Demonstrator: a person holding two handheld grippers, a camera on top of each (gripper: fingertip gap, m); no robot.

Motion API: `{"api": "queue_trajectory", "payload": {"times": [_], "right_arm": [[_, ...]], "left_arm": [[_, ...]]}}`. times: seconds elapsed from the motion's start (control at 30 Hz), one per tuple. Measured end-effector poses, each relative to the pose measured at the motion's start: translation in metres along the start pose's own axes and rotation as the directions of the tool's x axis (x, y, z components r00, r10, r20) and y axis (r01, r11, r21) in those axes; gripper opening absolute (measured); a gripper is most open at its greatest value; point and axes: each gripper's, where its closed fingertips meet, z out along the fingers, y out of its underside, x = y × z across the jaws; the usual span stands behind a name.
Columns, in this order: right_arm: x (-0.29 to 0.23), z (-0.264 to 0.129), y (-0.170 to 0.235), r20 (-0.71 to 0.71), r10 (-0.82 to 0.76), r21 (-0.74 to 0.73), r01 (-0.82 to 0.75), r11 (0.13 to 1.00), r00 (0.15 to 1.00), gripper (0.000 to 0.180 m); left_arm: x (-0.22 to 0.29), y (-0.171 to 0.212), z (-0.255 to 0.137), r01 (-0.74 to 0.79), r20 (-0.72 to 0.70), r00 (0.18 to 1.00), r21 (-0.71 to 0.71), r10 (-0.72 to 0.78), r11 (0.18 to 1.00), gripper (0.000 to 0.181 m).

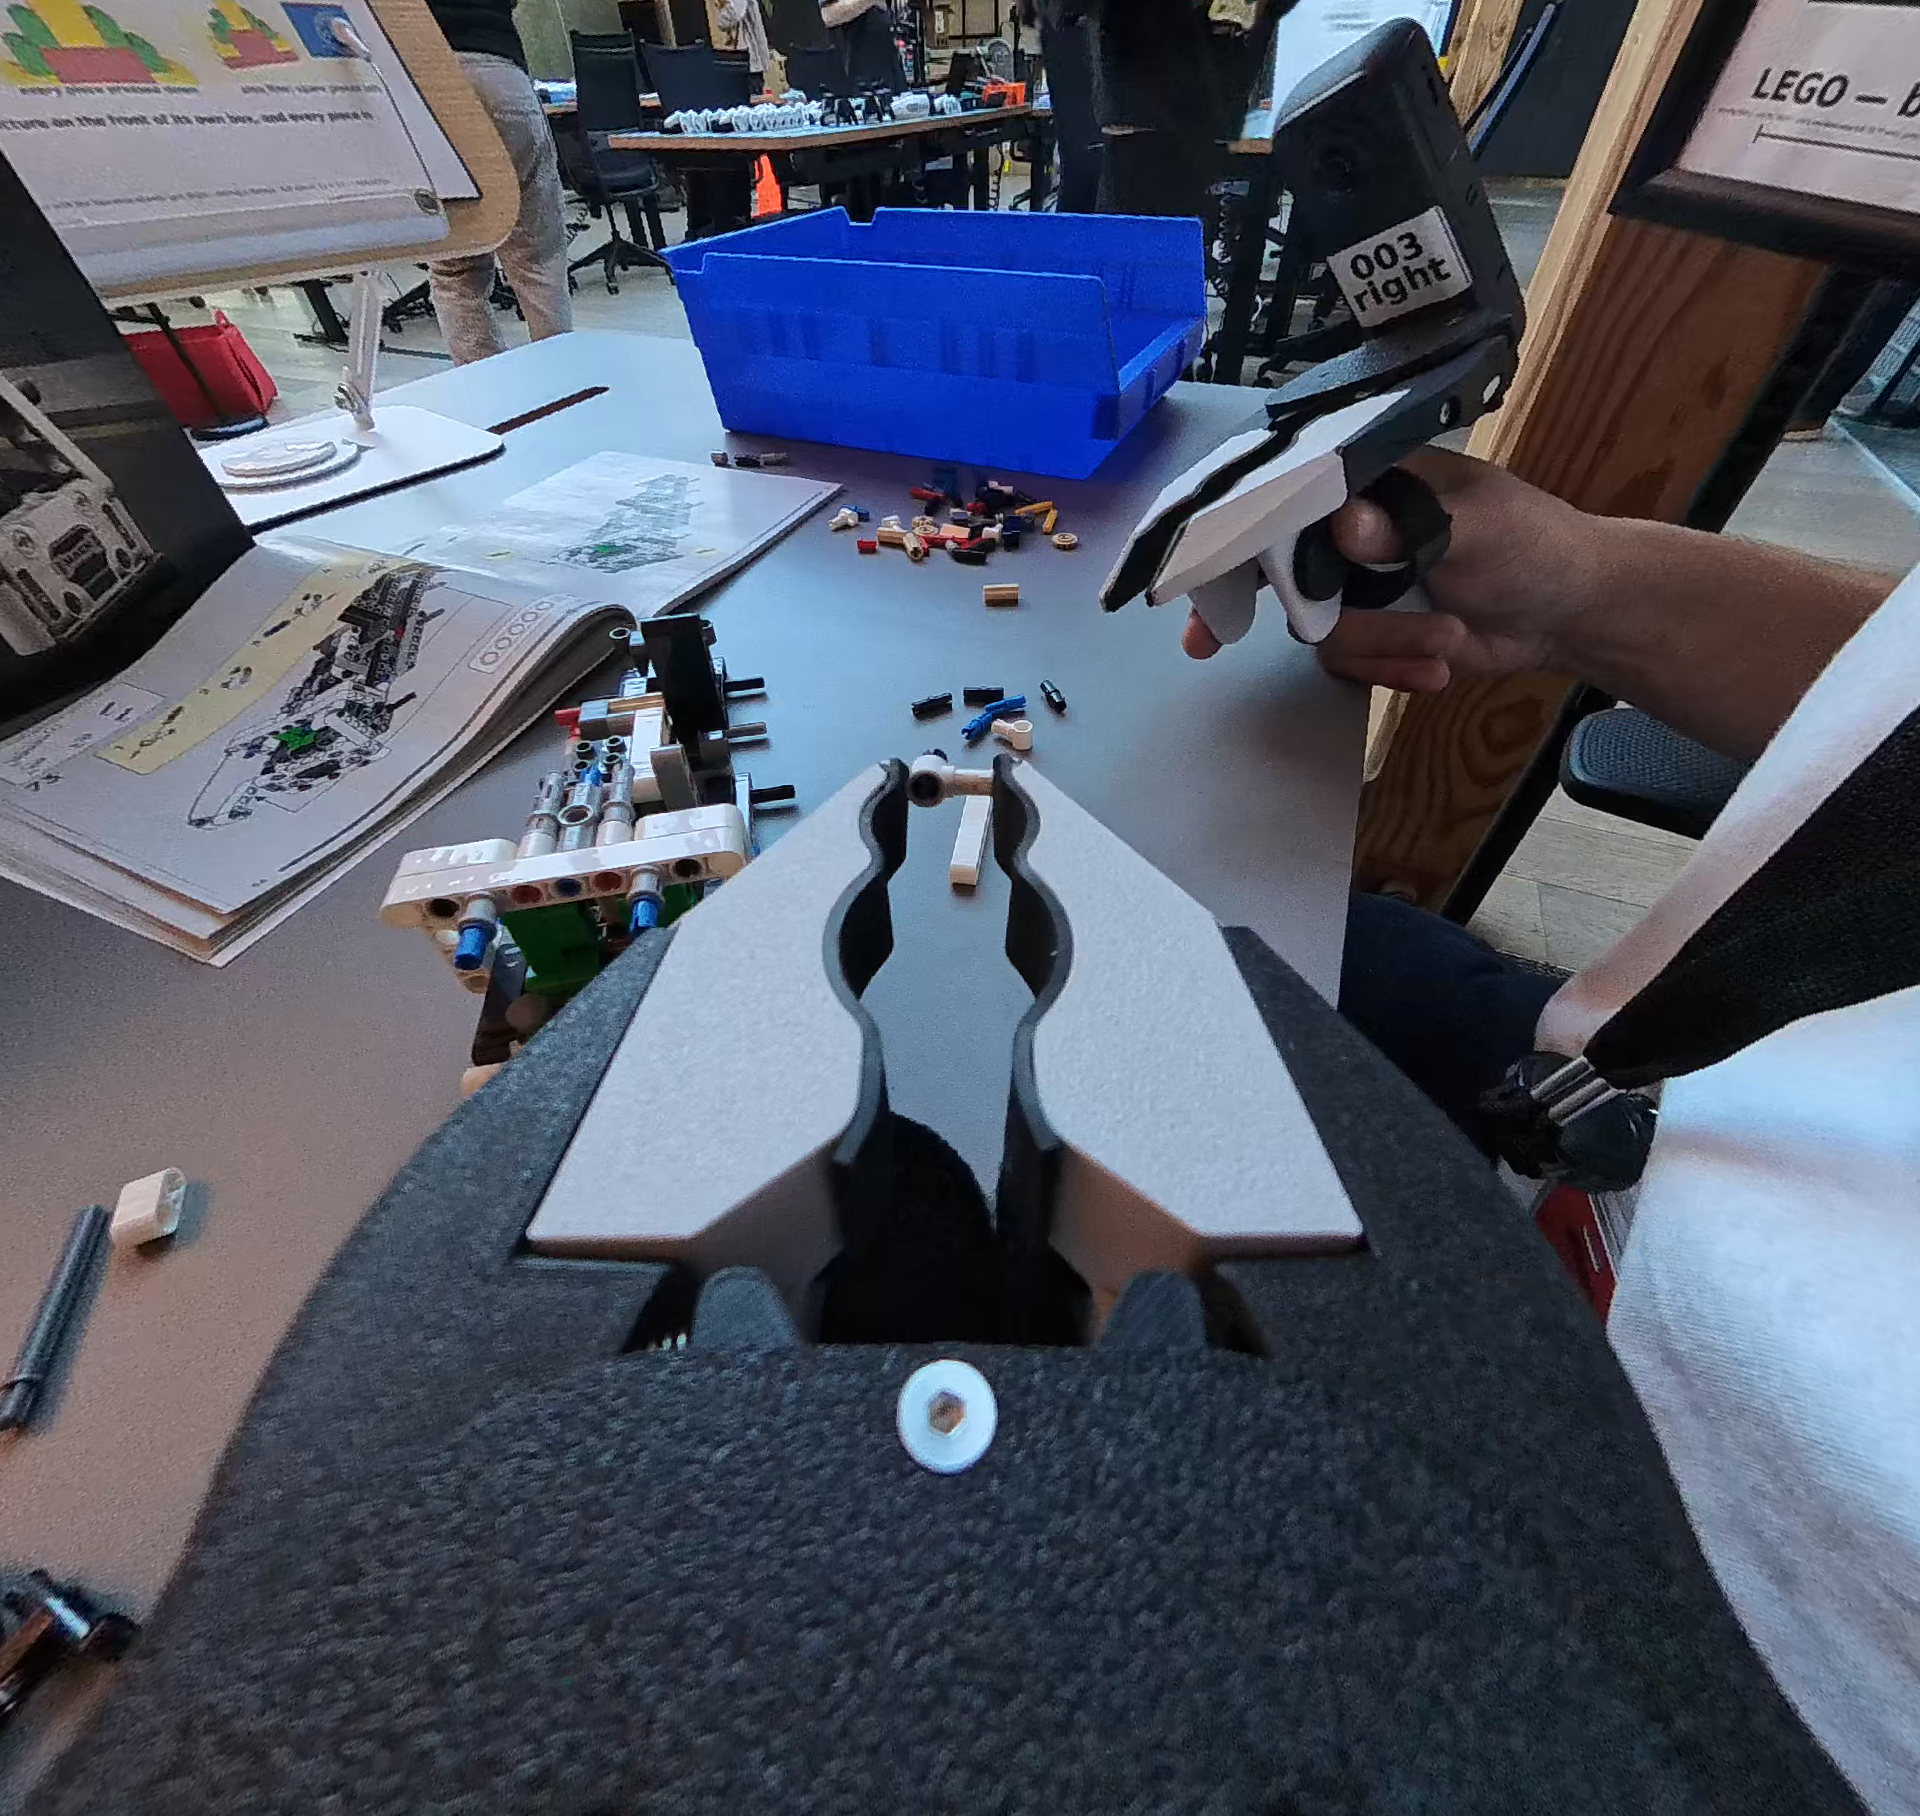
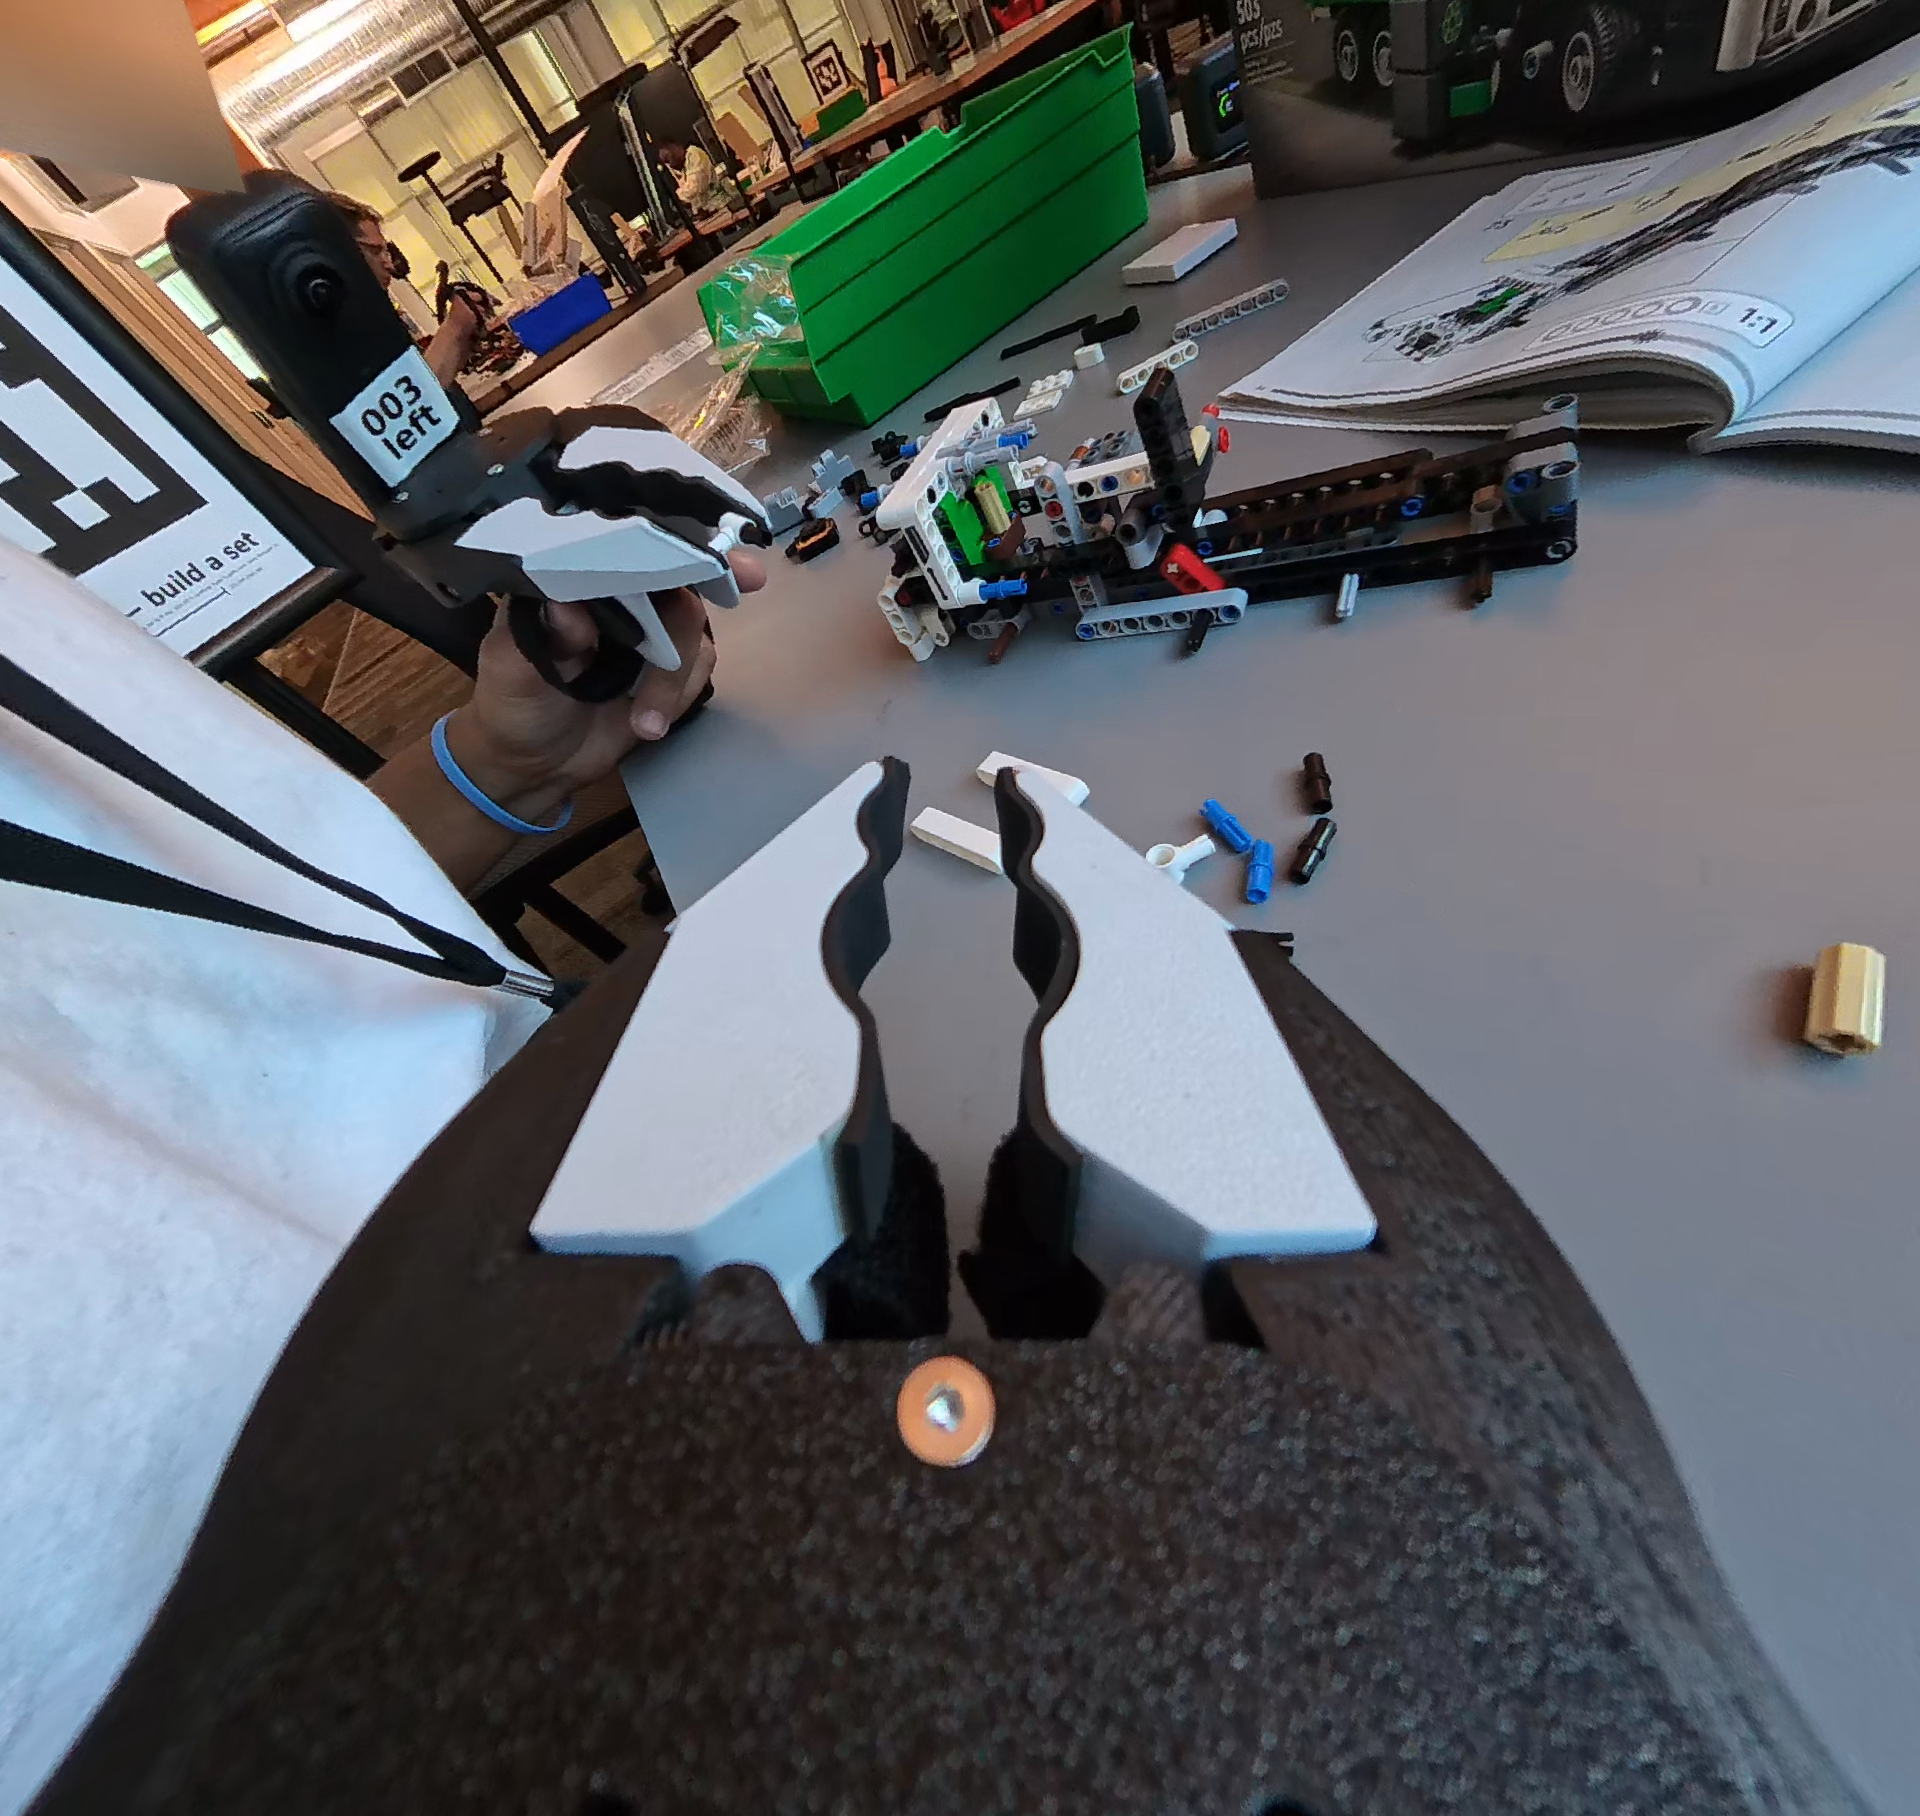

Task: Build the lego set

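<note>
Fingertips of your left gripper (image 1: pixel 948 779) are pinched on a small white connector pin (image 1: pixel 940 781), lifted above the table near its front edge. Your right gripper (image 2: pixel 945 779) carries nothing; its jaws stand a little apart over two white flat tiles (image 2: pixel 961 836) lying on the table.

Take the half-built truck chassis (image 2: pixel 1195 530) as your landmark. It lies on the grey tabletop (image 2: pixel 1558 831): a long dark beam frame with a white cab-end block, green and blue bits inside it, and pins sticking out along its sides. That reads as a good start on the frame, but no wheels, cab shell or rear body show, so most of the build looks to be ahead of you.

Nearer you than the chassis lie loose blue and black pins (image 2: pixel 1262 847); a tan connector (image 2: pixel 1844 1013) sits off to the side of them. Beyond the chassis, a scatter of small parts (image 1: pixel 951 525) waits before a blue bin (image 1: pixel 935 332). An open instruction booklet (image 1: pixel 343 686) lies just beside the chassis, the set's box (image 2: pixel 1558 21) behind it, and a green bin (image 2: pixel 956 228) farther along the table.

Around you is an open workshop: more tables, chairs, people standing, a wooden post, framed signs.
</note>
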Motion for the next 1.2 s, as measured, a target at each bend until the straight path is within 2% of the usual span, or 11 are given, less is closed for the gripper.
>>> {"api": "queue_trajectory", "payload": {"times": [0.67, 0.77, 0.83, 0.93, 1.0, 1.03, 1.1, 1.2], "right_arm": [[-0.003, 0.0, 0.0, 0.019, -0.003, 0.0, 0.003, 1.0, 1.0, 0.017], [-0.02, 0.005, -0.01, 0.112, 0.001, -0.002, -0.001, 1.0, 0.994, 0.018], [-0.03, 0.012, -0.019, 0.178, 0.071, -0.038, -0.065, 0.997, 0.981, 0.019], [-0.056, 0.021, -0.027, 0.404, 0.211, -0.132, -0.171, 0.976, 0.89, 0.021], [-0.072, 0.018, -0.043, 0.575, 0.291, -0.126, -0.269, 0.955, 0.765, 0.014], [-0.072, 0.022, -0.041, 0.585, 0.32, -0.158, -0.283, 0.946, 0.745, 0.016], [-0.064, 0.034, -0.03, 0.543, 0.353, -0.222, -0.275, 0.935, 0.762, 0.023], [-0.073, 0.042, -0.026, 0.586, 0.466, -0.31, -0.348, 0.885, 0.663, 0.026]], "left_arm": [[0.0, 0.001, 0.001, 0.0, 0.0, 1.0, -0.007, 0.0, 1.0, 0.013], [0.006, -0.002, 0.003, -0.026, -0.03, 0.999, 0.008, 0.026, 1.0, 0.013], [0.014, -0.006, 0.008, -0.068, -0.058, 0.996, 0.027, 0.07, 0.997, 0.013], [0.027, -0.019, 0.014, -0.139, -0.081, 0.985, 0.127, 0.15, 0.982, 0.013], [0.032, -0.029, 0.015, -0.176, -0.077, 0.978, 0.204, 0.196, 0.963, 0.013], [0.032, -0.031, 0.015, -0.188, -0.07, 0.976, 0.22, 0.208, 0.957, 0.013], [0.034, -0.032, 0.015, -0.188, -0.078, 0.974, 0.227, 0.211, 0.955, 0.013], [0.038, -0.032, 0.015, -0.188, -0.096, 0.972, 0.24, 0.217, 0.952, 0.013]]}}
